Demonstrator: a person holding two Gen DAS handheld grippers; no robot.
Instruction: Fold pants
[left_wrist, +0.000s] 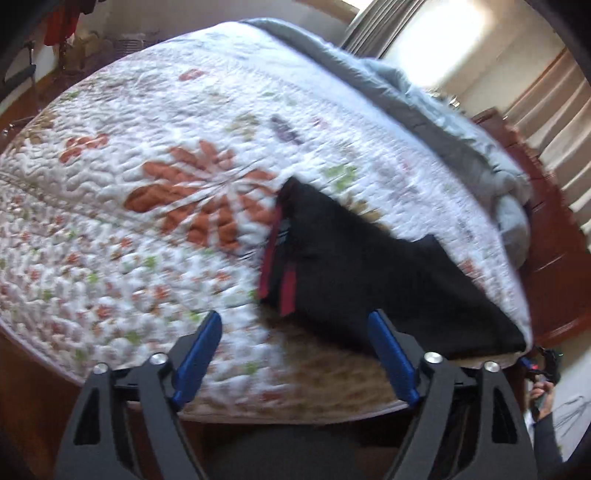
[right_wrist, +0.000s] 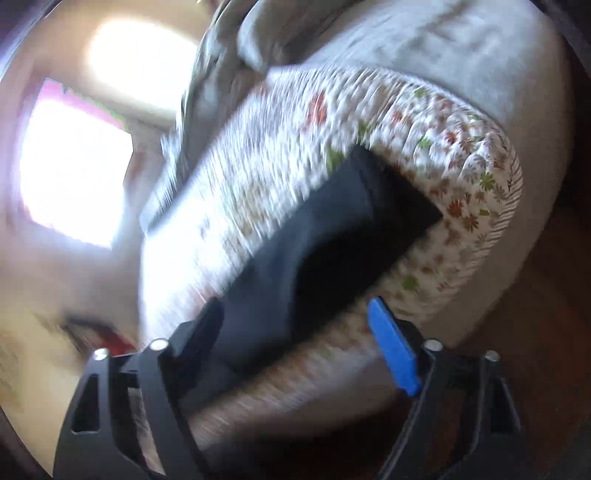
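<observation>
The black pants (left_wrist: 369, 273) are seen folded into a compact bundle at the bed's (left_wrist: 147, 184) near right corner — little is left; both tongs, left (left_wrist: 295, 354) and right (right_wrist: 295, 347), are released, nothing gripped.

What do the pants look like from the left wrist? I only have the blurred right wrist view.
Observer: The pants are black with red stripes at one end.
Operator: Is the left gripper holding them?
Observer: No. The left gripper has its jaws open, and neither pad presses the cloth.
Operator: Is the other hand in sight there?
Observer: Yes, the right hand shows at the picture's right edge, below the corner of the quilt.
</observation>
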